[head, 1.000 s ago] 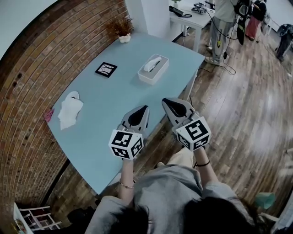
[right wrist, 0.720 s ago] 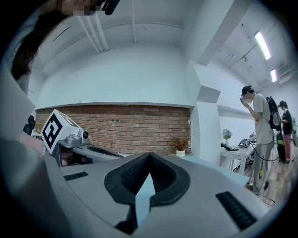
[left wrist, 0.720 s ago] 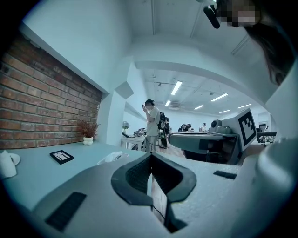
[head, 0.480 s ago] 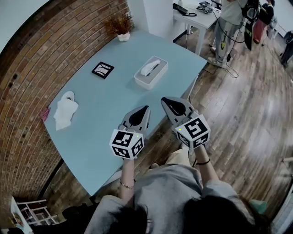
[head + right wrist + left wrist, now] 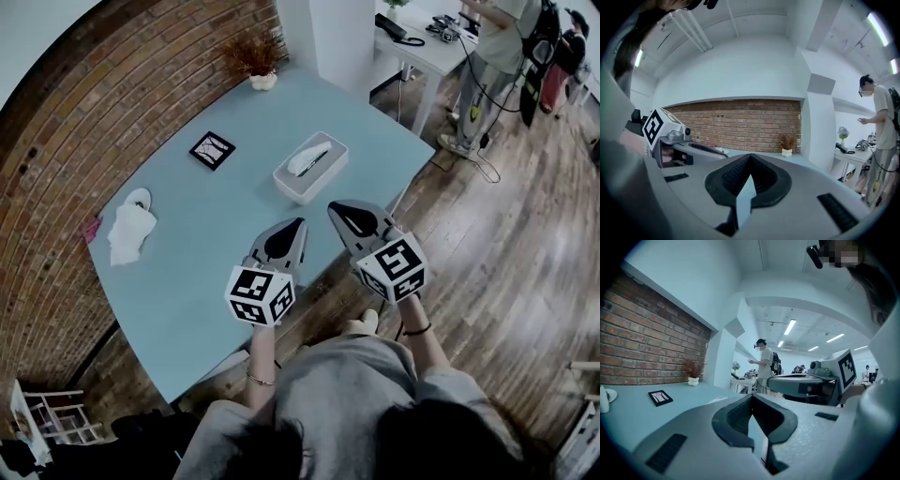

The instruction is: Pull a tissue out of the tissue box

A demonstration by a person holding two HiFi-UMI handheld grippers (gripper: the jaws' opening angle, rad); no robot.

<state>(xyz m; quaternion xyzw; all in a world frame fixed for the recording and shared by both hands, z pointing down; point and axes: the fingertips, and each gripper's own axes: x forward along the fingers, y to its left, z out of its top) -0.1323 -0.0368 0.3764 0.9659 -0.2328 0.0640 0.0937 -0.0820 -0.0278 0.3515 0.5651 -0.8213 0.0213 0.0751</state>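
Blue table [image 5: 216, 234] bearing tissue box [image 5: 310, 167]; brick wall [image 5: 94, 112], wood floor [image 5: 506, 262].

The right hand-held gripper [image 5: 750, 158] fills the lower half of the view. Its dark ribbed jaws are closed tip to tip with nothing between them, and only a pale sliver of surface shows through the slot behind the tips. To the left, the left hand-held gripper [image 5: 721, 154] runs alongside, side-on, its square-marked cube facing the camera. Beyond both lies the light blue desk [image 5: 733, 151], backed by a brick wall [image 5: 740, 123]. A potted plant [image 5: 787, 143] stands at the desk's far end, beside a white pillar [image 5: 820, 126]. At the right edge a person [image 5: 881, 122] stands, head bent, behind a white desk [image 5: 855, 157]. Ceiling lights [image 5: 876, 26] glow above.
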